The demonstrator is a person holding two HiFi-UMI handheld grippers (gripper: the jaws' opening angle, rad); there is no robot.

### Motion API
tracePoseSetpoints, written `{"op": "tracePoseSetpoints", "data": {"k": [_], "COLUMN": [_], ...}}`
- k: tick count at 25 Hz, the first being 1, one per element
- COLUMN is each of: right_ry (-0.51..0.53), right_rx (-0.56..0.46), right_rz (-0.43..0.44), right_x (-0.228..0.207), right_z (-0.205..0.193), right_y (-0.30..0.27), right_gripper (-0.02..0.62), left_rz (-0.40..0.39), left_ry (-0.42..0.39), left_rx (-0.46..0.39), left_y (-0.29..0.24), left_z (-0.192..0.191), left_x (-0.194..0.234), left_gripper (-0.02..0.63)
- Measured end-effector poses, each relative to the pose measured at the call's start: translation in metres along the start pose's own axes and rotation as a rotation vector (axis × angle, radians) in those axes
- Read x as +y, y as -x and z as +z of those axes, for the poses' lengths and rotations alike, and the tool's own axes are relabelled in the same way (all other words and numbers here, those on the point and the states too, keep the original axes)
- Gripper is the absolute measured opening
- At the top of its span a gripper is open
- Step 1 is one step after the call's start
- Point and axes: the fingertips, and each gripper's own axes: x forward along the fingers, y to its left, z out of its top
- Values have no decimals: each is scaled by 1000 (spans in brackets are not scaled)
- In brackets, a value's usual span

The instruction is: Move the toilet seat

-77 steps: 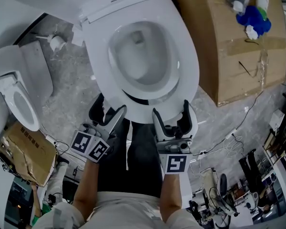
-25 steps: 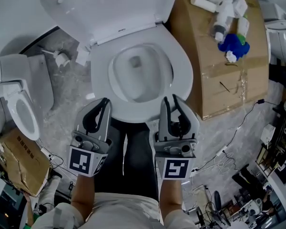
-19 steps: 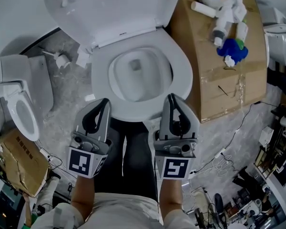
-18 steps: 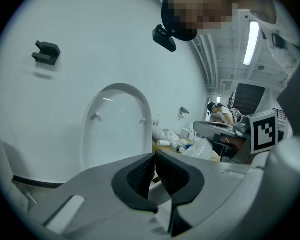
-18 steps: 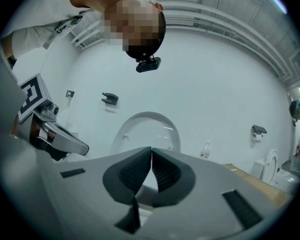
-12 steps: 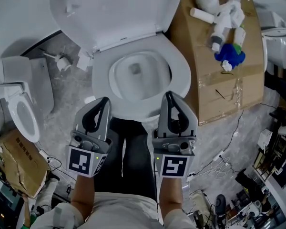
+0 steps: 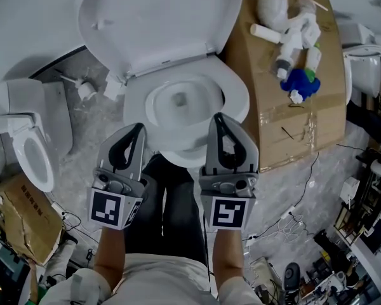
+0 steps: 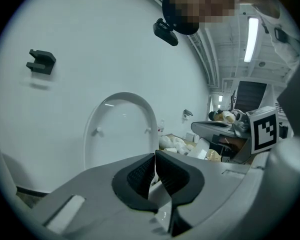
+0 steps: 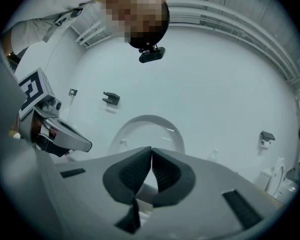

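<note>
Front of the toilet seat (image 7: 237, 98)
Left gripper (image 7: 137, 129) and right gripper (image 7: 217, 118) hover there pinched shut, empty, probably to nudge it up.

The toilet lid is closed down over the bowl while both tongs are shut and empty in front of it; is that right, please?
Not quite: the toilet lid is raised, leaving the bowl open, as the head view shows. The left tongs and right tongs are indeed shut and empty in front of it.
</note>
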Motion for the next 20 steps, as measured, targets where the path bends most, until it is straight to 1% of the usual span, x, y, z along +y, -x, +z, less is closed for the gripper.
{"op": "tracePoseSetpoints", "data": {"k": [9,20], "right_ry": [27,33], "right_rx": [-14,-26], "right_rz": [18,36], "right_x": [-5,-12], "right_z": [14,27], "right_y": [-30,-64], "right_gripper": [-12,-12], "left_rz": [19,32], "left_ry": [-21,-44], "left_rx": [-28,-66], "left_y": [-14,-31], "left_z": [24,50], "left_x": [17,35], "left_gripper": [5,5]}}
